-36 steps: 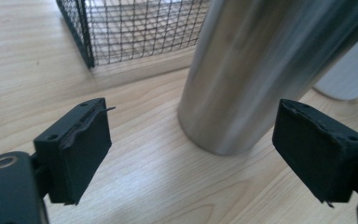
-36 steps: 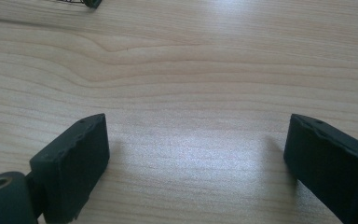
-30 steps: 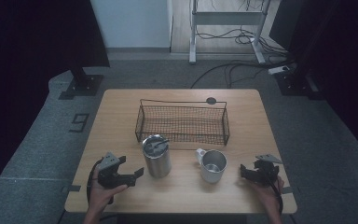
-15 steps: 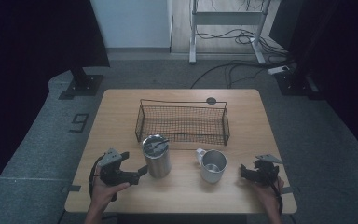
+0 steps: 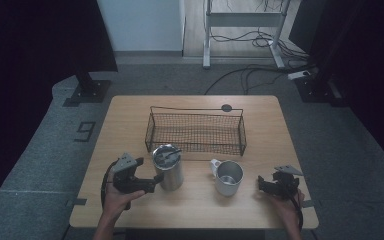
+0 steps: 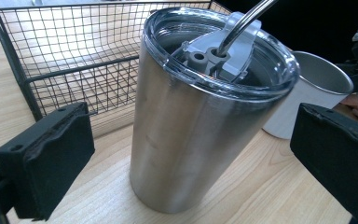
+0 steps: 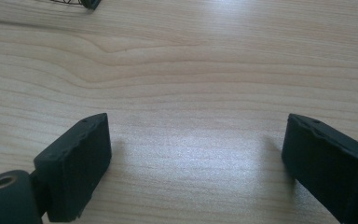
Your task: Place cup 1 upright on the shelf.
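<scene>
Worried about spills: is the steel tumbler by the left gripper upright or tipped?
Upright. The tumbler stands on its base on the table, clear lid on top, a metal straw through it.

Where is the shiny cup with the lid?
In the high view, the steel tumbler stands near the table's front left, just before the wire basket, between the left hand-held gripper and the mug.

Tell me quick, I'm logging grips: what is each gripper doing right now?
Left gripper: open, its jaws just opened wide around the steel tumbler without touching it.
Right gripper: open, jaws closing lately, holding nothing, above the table.
</scene>
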A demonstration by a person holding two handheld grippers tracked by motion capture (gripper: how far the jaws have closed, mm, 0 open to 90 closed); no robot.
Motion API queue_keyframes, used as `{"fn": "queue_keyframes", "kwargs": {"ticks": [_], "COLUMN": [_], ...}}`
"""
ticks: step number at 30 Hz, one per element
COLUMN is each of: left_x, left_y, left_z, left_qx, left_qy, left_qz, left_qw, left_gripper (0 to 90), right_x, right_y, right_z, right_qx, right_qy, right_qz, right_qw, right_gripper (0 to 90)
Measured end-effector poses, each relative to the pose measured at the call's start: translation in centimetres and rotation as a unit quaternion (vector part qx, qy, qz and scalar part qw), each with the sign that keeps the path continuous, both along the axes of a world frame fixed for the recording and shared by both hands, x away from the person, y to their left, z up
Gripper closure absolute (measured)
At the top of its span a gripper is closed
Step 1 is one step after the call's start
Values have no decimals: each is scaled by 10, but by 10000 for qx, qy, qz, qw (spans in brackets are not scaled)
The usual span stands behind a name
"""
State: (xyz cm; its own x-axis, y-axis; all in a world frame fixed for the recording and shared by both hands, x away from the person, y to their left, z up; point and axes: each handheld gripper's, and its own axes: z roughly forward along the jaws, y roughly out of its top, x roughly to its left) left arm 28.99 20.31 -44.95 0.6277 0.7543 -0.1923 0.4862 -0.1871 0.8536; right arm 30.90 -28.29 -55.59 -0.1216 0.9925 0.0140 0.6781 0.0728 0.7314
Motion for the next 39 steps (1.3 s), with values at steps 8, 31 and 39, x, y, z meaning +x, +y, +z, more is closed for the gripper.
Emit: {"fn": "queue_keyframes", "kwargs": {"ticks": [8, 31, 39], "left_x": [4, 23, 25], "left_y": [-9, -36, -42], "left_z": [0, -14, -21], "left_qx": [-112, 17, 9], "left_qy": [21, -127, -371], "left_qz": [-217, -47, 5], "left_qw": [9997, 9999, 9993], "left_gripper": [0, 0, 0], "right_x": [0, 0, 0], "right_y": [0, 0, 0], "right_z": [0, 0, 0], "right_qx": [4, 3, 1], "right_qy": [-7, -8, -11], "right_qz": [-39, -42, -47], "right_qw": [10000, 10000, 10000], "right_gripper": [92, 93, 95]}}
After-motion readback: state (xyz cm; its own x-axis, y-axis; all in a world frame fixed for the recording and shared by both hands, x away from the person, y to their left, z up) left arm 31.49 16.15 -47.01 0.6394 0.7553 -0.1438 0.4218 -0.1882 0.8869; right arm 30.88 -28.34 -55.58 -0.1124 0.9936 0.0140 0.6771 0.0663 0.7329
